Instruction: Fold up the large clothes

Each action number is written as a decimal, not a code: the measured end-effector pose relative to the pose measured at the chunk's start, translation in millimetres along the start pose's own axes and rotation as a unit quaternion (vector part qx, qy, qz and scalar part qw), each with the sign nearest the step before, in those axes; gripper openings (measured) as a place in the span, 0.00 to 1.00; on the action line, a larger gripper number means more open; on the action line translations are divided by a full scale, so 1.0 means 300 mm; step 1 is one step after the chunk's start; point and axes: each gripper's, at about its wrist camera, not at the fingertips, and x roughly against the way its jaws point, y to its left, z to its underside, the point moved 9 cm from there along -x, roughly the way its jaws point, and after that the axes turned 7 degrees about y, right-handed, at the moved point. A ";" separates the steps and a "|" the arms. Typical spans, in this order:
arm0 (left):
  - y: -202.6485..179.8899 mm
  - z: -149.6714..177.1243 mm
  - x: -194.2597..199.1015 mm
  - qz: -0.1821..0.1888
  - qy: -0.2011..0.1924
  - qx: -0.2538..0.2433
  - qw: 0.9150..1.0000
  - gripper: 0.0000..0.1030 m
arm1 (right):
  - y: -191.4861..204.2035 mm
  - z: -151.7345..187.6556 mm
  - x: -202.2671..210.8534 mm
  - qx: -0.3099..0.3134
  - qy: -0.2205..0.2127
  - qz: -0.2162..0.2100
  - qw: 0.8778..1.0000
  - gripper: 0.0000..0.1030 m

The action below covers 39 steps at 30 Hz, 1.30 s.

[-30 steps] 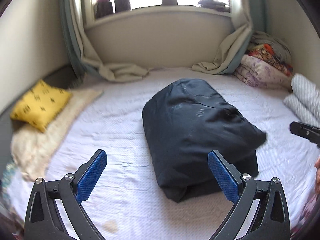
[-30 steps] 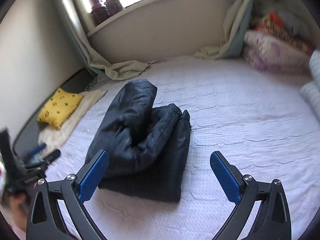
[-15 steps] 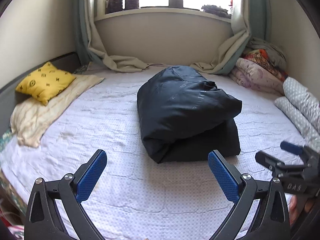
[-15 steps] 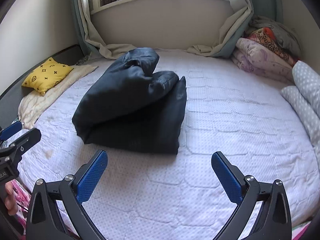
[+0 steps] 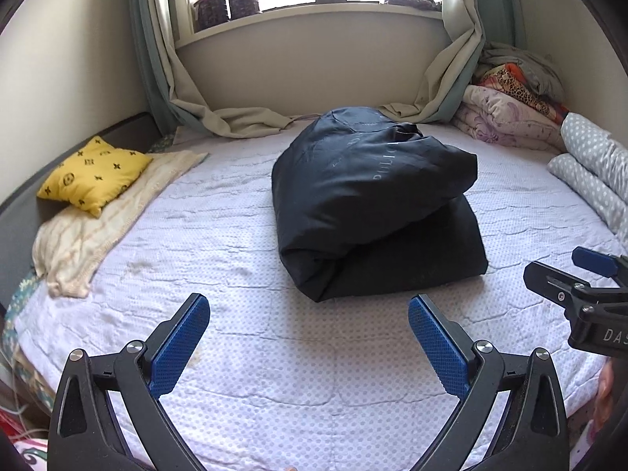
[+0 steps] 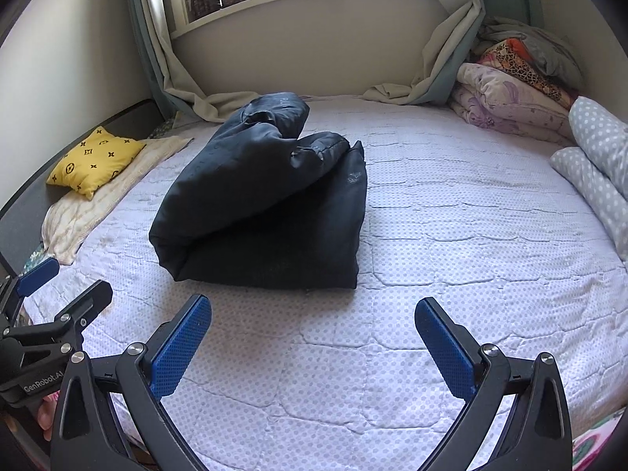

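Sunlight comes through the window behind a bed (image 5: 243, 235) covered with a white dotted quilt. On the middle of this quilt lies the dark jacket (image 5: 369, 204), folded into a thick bundle with its puffy upper layer resting on a flatter lower layer. In the left wrist view the bundle sits ahead of the fingers, nearer the right one, with its long axis running away toward the window. The left gripper (image 5: 308, 339) has its blue pads wide apart and holds nothing. The right gripper (image 6: 312, 343) is also spread wide and empty; here the jacket lies ahead of its left finger. A yellow pillow (image 5: 94, 174) rests far to the left, folded blankets (image 6: 510, 98) far right.
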 end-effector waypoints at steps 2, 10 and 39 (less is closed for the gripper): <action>0.008 0.004 -0.010 0.005 0.008 0.010 1.000 1.00 | -0.009 0.001 0.002 -0.005 0.001 0.000 1.000 1.00; 0.026 -0.001 -0.009 0.013 0.002 0.028 1.000 1.00 | -0.022 0.006 -0.006 -0.007 0.006 0.005 1.000 1.00; 0.017 0.001 -0.004 0.012 0.004 0.027 1.000 1.00 | -0.016 0.017 -0.013 0.002 0.010 -0.003 1.000 1.00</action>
